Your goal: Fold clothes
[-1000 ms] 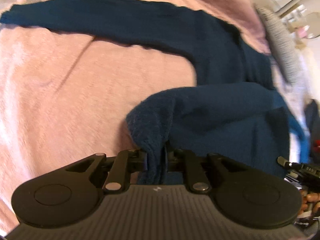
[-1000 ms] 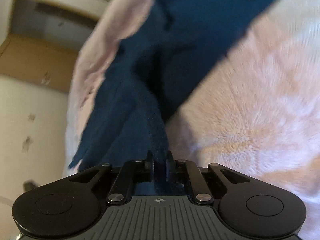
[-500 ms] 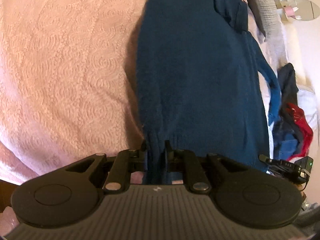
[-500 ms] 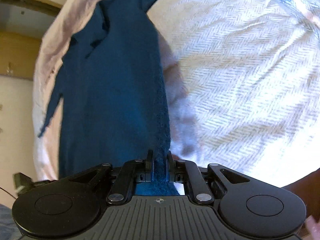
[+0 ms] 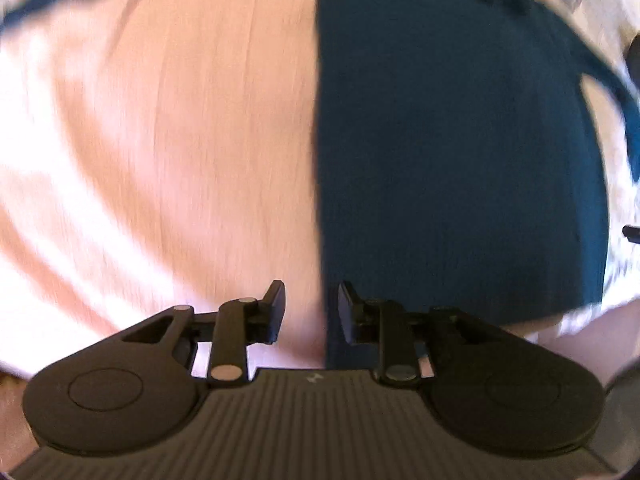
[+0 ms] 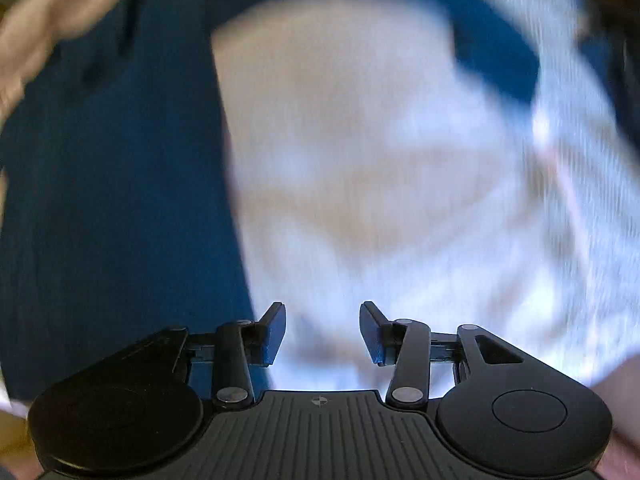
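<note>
A dark blue sweater point(image 5: 452, 152) lies flat on the pink bedspread point(image 5: 152, 152). In the left wrist view its left edge runs straight up from my left gripper point(image 5: 308, 312), which is open, the hem's corner lying loose between the jaws. In the right wrist view the sweater point(image 6: 112, 200) fills the left side, one sleeve point(image 6: 496, 64) curving across the top. My right gripper point(image 6: 322, 334) is open and empty, just right of the sweater's edge, over the pale bedspread point(image 6: 400, 208). Both views are blurred.
The bedspread spreads wide to the left of the sweater in the left wrist view and to its right in the right wrist view. A blurred dark object point(image 5: 634, 56) shows at the right edge.
Both grippers were shut on the sweater's hem corners; now both are open and have let go. The sweater lies flat on the bed, and both views are closer to it.
</note>
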A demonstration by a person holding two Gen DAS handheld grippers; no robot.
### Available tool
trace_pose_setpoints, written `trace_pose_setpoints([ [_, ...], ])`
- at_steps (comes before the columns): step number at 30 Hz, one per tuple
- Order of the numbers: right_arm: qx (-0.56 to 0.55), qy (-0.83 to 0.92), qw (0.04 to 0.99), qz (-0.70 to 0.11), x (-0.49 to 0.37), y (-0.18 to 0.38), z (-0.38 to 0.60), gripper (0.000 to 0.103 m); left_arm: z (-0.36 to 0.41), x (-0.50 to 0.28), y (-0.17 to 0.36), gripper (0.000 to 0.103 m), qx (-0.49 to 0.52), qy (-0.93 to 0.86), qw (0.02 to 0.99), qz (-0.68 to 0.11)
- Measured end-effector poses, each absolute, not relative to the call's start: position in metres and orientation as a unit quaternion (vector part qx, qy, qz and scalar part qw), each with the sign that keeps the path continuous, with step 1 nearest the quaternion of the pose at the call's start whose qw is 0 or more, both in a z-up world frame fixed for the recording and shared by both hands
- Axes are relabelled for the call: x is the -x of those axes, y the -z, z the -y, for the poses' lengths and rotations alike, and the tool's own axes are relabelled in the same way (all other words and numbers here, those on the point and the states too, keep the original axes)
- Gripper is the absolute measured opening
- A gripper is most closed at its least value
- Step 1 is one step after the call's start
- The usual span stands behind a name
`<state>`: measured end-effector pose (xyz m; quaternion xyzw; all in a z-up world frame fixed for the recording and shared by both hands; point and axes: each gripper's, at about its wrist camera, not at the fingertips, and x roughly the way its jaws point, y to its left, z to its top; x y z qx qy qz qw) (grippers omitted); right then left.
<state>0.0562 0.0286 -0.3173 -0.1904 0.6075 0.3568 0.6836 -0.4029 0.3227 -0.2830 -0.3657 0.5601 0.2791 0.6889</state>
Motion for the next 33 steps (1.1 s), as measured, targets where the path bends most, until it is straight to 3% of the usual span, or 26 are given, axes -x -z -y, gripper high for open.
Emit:
trace_pose_setpoints([
  [5,0.124,-0.437,0.711,-0.537,-0.075,0.312,-0.125,0.045,-0.361,0.316,0.298,0.012,0.349,-0.295,0.737,-0.499],
  [12,0.141,-0.520,0.698,-0.471,-0.083,0.358,-0.221,0.038,-0.399,0.202,0.348,0.012,0.330,-0.257,0.787,-0.453],
  [15,0.149,-0.534,0.692,-0.462,-0.086,0.383,-0.254,0.028,-0.417,0.176,0.366,0.012,0.319,-0.261,0.795,-0.445],
  [17,0.139,-0.545,0.688,-0.459,-0.088,0.394,-0.272,0.016,-0.426,0.161,0.376,0.012,0.306,-0.264,0.801,-0.442],
  [25,0.155,-0.625,0.607,-0.466,-0.080,0.410,-0.362,0.016,-0.478,0.111,0.373,0.011,0.294,-0.214,0.840,-0.404],
  [27,0.112,-0.645,0.605,-0.453,-0.089,0.395,-0.396,0.016,-0.510,0.095,0.356,0.010,0.294,-0.223,0.856,-0.363],
  [33,-0.138,-0.566,0.684,-0.439,-0.158,0.350,-0.449,0.016,-0.539,0.107,0.337,0.012,0.292,-0.255,0.856,-0.343],
])
